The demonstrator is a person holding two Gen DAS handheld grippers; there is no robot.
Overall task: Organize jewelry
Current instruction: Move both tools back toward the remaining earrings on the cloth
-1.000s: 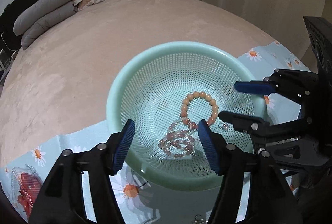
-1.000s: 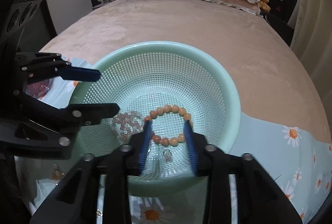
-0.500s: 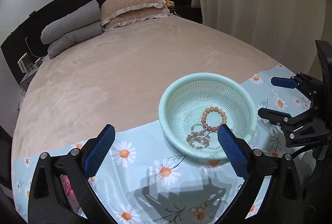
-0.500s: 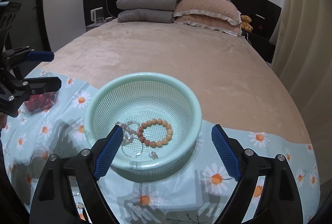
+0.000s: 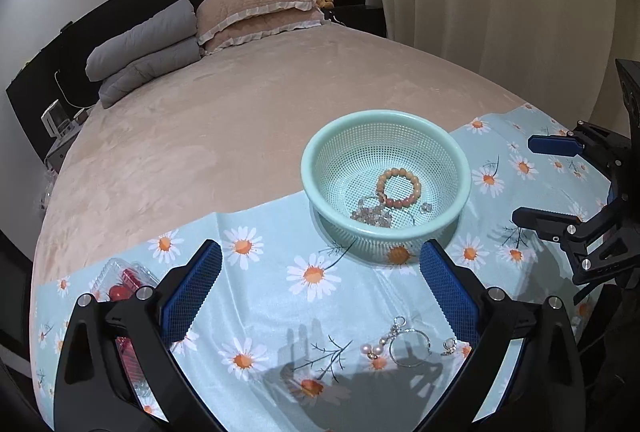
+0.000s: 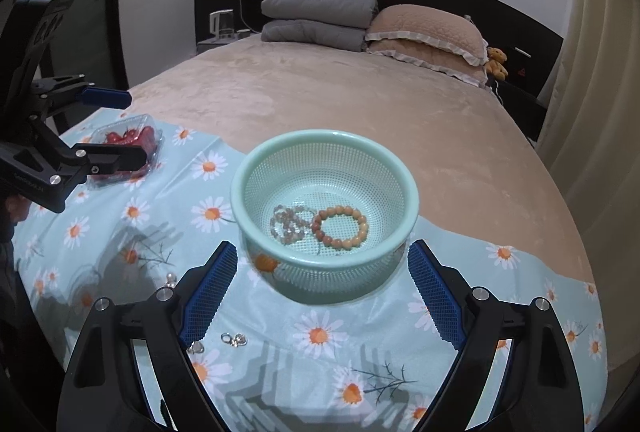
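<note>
Both the left gripper and right gripper are gaping wide, empty; orange bead bracelet is lying flat in the basket, whose near wall is partly hiding the pale bead strand.

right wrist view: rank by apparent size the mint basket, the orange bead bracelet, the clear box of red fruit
1. mint basket, clearly largest.
2. clear box of red fruit, partly hidden behind the left gripper, and farther from the camera, so its true size is unsure.
3. orange bead bracelet, smallest, lying inside the basket.
</note>
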